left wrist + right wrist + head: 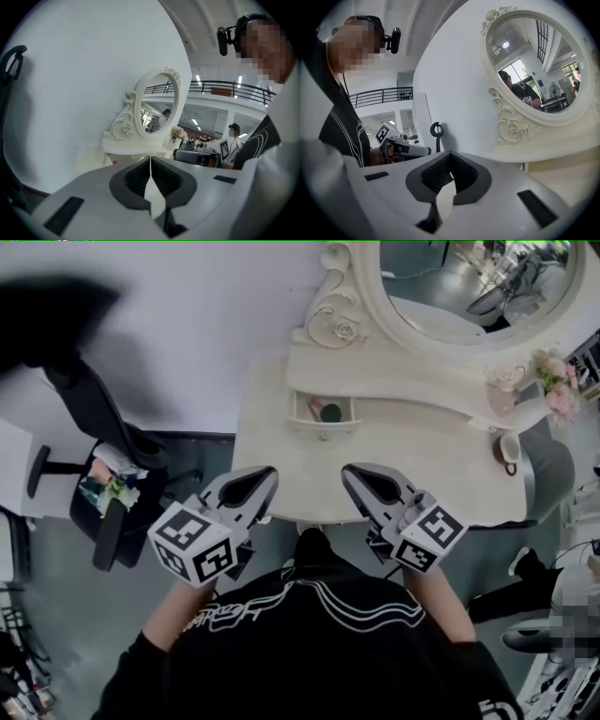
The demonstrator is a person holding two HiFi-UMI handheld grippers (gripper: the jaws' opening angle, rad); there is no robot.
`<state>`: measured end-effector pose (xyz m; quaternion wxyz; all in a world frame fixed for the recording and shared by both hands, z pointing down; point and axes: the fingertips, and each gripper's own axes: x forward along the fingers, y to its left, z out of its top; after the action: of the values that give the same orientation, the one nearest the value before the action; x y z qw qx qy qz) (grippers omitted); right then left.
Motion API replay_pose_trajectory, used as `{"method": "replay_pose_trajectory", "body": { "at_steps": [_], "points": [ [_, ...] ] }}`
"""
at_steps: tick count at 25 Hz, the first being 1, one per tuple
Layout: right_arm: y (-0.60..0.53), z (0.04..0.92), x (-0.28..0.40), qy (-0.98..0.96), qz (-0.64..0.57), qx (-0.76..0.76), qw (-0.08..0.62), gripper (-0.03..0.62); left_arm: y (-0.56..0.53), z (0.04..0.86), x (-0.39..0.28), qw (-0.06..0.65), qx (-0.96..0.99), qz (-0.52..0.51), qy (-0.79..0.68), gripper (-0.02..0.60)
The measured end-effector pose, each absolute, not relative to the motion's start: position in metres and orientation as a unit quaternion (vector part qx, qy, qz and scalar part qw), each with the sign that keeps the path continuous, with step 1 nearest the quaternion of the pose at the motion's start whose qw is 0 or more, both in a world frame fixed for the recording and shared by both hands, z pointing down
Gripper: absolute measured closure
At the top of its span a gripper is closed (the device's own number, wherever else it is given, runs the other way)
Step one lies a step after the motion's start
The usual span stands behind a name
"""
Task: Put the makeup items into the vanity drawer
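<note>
Left gripper [265,476] and right gripper [351,472] are hovering, fingers together and empty, while makeup items [328,412] are lying in the drawer [323,431], seemingly light, slick, best pinched mid-body.

White wall [206,324], grey floor [66,615], black office chair [98,413] at left

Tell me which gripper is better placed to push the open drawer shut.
Probably the right gripper: shut and empty, its tip lies slightly nearer the open drawer than the left gripper, also shut and empty.
</note>
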<state>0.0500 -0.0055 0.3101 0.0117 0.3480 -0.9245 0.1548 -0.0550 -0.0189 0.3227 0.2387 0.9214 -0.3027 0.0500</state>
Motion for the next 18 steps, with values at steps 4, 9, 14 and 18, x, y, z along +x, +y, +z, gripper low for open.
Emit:
{"method": "replay_pose_trajectory", "body": {
  "at_steps": [4,9,14,18],
  "points": [
    [0.004,0.31,0.047,-0.926,0.145,0.347,0.019,0.569,-0.012,0.319,-0.057,0.234,0.923,0.049,-0.302,0.554],
    [0.013,0.303,0.048,-0.927,0.133,0.349,0.022,0.569,-0.005,0.314,-0.053,0.23,0.926,0.047,-0.296,0.554],
    [0.021,0.296,0.049,-0.927,0.129,0.353,0.023,0.569,0.001,0.304,-0.047,0.221,0.931,0.04,-0.287,0.554],
    [0.031,0.292,0.051,-0.926,0.124,0.357,0.028,0.569,0.009,0.3,-0.044,0.219,0.934,0.039,-0.28,0.554]
  ]
}}
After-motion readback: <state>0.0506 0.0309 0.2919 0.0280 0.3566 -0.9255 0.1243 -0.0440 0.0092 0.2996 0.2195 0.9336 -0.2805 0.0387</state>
